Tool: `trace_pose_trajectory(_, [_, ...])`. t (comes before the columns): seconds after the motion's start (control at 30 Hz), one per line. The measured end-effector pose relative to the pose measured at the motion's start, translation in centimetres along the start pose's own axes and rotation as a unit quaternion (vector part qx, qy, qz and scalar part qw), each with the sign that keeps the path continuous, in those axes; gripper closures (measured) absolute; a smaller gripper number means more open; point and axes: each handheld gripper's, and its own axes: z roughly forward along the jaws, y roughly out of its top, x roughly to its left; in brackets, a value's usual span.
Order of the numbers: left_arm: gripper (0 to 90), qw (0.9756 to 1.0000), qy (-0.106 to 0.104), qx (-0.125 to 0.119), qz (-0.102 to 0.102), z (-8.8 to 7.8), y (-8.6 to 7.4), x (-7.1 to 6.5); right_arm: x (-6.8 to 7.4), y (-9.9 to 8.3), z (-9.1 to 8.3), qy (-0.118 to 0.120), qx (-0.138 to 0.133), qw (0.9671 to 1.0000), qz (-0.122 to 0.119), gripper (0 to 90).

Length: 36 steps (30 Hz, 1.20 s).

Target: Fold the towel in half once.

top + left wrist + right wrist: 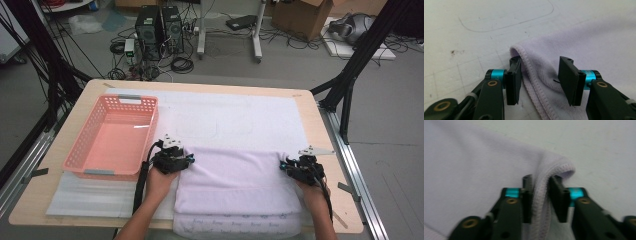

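Towel (235, 177), pale lilac terry, lies folded flat in front of me on the white padded mat (235, 117) that covers the table (45, 187), with my two grippers at its far corners. I judge it light, limp and a little grippy: it will drape and sag the moment I lift it, so the hemmed corners are the right places to take hold, both at once, to keep the fold square.

Nearest to my right gripper (541, 182), the stitched hem (541, 195) runs straight up between the jaws, and the pads are pinched on it from both sides; the rounded corner bulges out just past the tips (the picture is a bit blurred, but the clamp is plain).

My left gripper (539, 68) is not gripping. Its jaws stand apart, the left pad just touching the outer edge of the hem, the right pad resting over the nap with a clear gap. The corner (517, 50) curls up just beyond the left pad, its overlocked edge thick and ridged, a firm bead to bite on.

Farther off from my left gripper, on its outer side, sits a pink plastic basket (80, 150), rigid, with latticed walls. Beyond the towel the mat is smooth, faintly scuffed, with a rounded outline pressed into it.
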Motion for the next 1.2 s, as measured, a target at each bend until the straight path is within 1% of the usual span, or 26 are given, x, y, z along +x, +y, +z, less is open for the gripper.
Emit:
trace_pose_trajectory(0.03, [58.1, 1.0, 0.003, 0.001, 0.0, 0.0, 0.0, 0.0, 0.1, 0.0, 0.0, 0.003, 0.003, 1.0, -0.004, 82.3])
trace_pose_trajectory(0.07, [61.2, 1.0, 0.005, -0.001, -0.005, 0.0, 0.0, 0.1, 0.2, 0.1, 0.0, 0.003, 0.003, 1.0, -0.005, 83.2])
trace_pose_trajectory(0.1, [66.9, 0.9999, -0.007, -0.002, -0.011, -0.1, 0.0, 0.2, 0.1, 0.1, 0.0, 0.007, 0.005, 1.0, -0.002, 83.7])
trace_pose_trajectory(0.13, [80.4, 0.9997, -0.022, 0.0, -0.011, -0.1, 0.0, 0.3, 0.0, 0.1, 0.0, 0.011, 0.004, 0.9999, 0.003, 84.1])
trace_pose_trajectory(0.17, [81.3, 0.9998, -0.02, 0.0, -0.006, -0.1, 0.0, 0.2, -0.1, 0.0, -0.1, 0.013, 0.002, 0.9999, 0.005, 84.4])
trace_pose_trajectory(0.2, [82.3, 0.9997, -0.022, 0.0, -0.01, -0.1, 0.0, 0.3, -0.1, 0.0, -0.1, 0.014, -0.001, 0.9999, 0.005, 84.7])
trace_pose_trajectory(0.23, [83.0, 0.9995, -0.026, 0.0, -0.018, -0.1, 0.0, 0.4, -0.1, -0.1, -0.1, 0.013, -0.003, 0.9999, 0.007, 85.0])
trace_pose_trajectory(0.27, [83.6, 0.999, -0.03, -0.002, -0.032, -0.1, 0.1, 0.7, -0.2, -0.1, -0.1, 0.014, -0.006, 0.9999, 0.007, 85.2])
trace_pose_trajectory(0.33, [84.6, 0.9983, -0.032, -0.019, -0.046, -0.4, 0.7, 0.9, -0.5, -0.1, -0.3, 0.011, -0.021, 0.9996, 0.014, 85.6])
trace_pose_trajectory(0.4, [85.5, 0.9976, -0.035, -0.038, -0.046, -0.8, 1.8, 0.9, -0.9, 0.1, -0.6, 0.005, -0.041, 0.999, 0.019, 85.8])
trace_pose_trajectory(0.43, [85.7, 0.9974, -0.033, -0.047, -0.044, -0.9, 2.4, 0.9, -0.9, 0.2, -0.6, -0.003, -0.049, 0.9987, 0.014, 85.8])
trace_pose_trajectory(0.53, [86.3, 0.9967, -0.031, -0.06, -0.046, -0.7, 4.3, 1.4, -1.2, 0.7, -0.7, -0.023, -0.062, 0.9978, 0.002, 85.8])
trace_pose_trajectory(0.6, [86.4, 0.9959, -0.027, -0.065, -0.057, -0.3, 5.2, 2.0, -1.7, 1.4, -0.6, -0.024, -0.07, 0.9972, 0.009, 85.8])
trace_pose_trajectory(0.63, [86.4, 0.996, -0.024, -0.062, -0.06, 0.1, 5.6, 2.3, -1.9, 1.9, -0.5, -0.024, -0.072, 0.9971, 0.006, 85.8])
trace_pose_trajectory(0.67, [86.4, 0.9966, -0.018, -0.057, -0.057, 0.4, 5.8, 2.6, -2.0, 2.5, -0.3, -0.025, -0.072, 0.9971, 0.001, 85.8])
trace_pose_trajectory(0.73, [86.4, 0.9969, -0.01, -0.054, -0.056, 1.2, 6.1, 3.0, -2.2, 3.7, 0.1, -0.032, -0.073, 0.9967, -0.013, 85.8])
trace_pose_trajectory(0.77, [86.5, 0.9969, -0.006, -0.054, -0.057, 1.5, 6.2, 3.3, -2.3, 4.2, 0.4, -0.034, -0.074, 0.9966, -0.014, 85.8])
trace_pose_trajectory(0.83, [86.5, 0.9961, -0.005, -0.054, -0.07, 2.0, 6.3, 3.9, -2.8, 5.1, 1.0, -0.035, -0.076, 0.9964, -0.009, 85.7])
trace_pose_trajectory(0.87, [86.5, 0.9954, -0.002, -0.059, -0.075, 2.3, 6.3, 4.1, -3.0, 5.5, 1.3, -0.037, -0.076, 0.9964, -0.011, 85.7])
trace_pose_trajectory(0.9, [86.5, 0.9952, -0.002, -0.057, -0.079, 2.5, 6.4, 4.4, -3.1, 5.9, 1.6, -0.038, -0.076, 0.9963, -0.013, 85.7])
trace_pose_trajectory(0.93, [86.5, 0.9953, 0.002, -0.059, -0.077, 2.8, 6.6, 4.6, -3.3, 6.3, 1.9, -0.04, -0.077, 0.9962, -0.013, 85.7])
trace_pose_trajectory(0.97, [86.5, 0.995, 0.006, -0.066, -0.074, 3.0, 6.7, 4.7, -3.4, 6.6, 2.3, -0.041, -0.079, 0.9959, -0.013, 85.7])
trace_pose_trajectory(1.0, [86.5, 0.9941, 0.007, -0.077, -0.076, 3.2, 6.7, 4.8, -3.5, 6.9, 2.5, -0.043, -0.081, 0.9958, -0.012, 85.7])
trace_pose_trajectory(1.03, [86.5, 0.9935, 0.012, -0.081, -0.079, 3.4, 6.6, 5.0, -3.6, 7.1, 2.8, -0.048, -0.083, 0.9953, -0.014, 85.7])
trace_pose_trajectory(1.13, [86.4, 0.9918, 0.015, -0.086, -0.093, 4.2, 6.3, 5.4, -4.0, 7.6, 3.5, -0.051, -0.095, 0.9942, 0.001, 85.6])
trace_pose_trajectory(1.2, [86.3, 0.9919, 0.009, -0.082, -0.097, 4.5, 6.1, 5.4, -4.0, 7.8, 3.9, -0.057, -0.097, 0.9937, 0.005, 85.5])
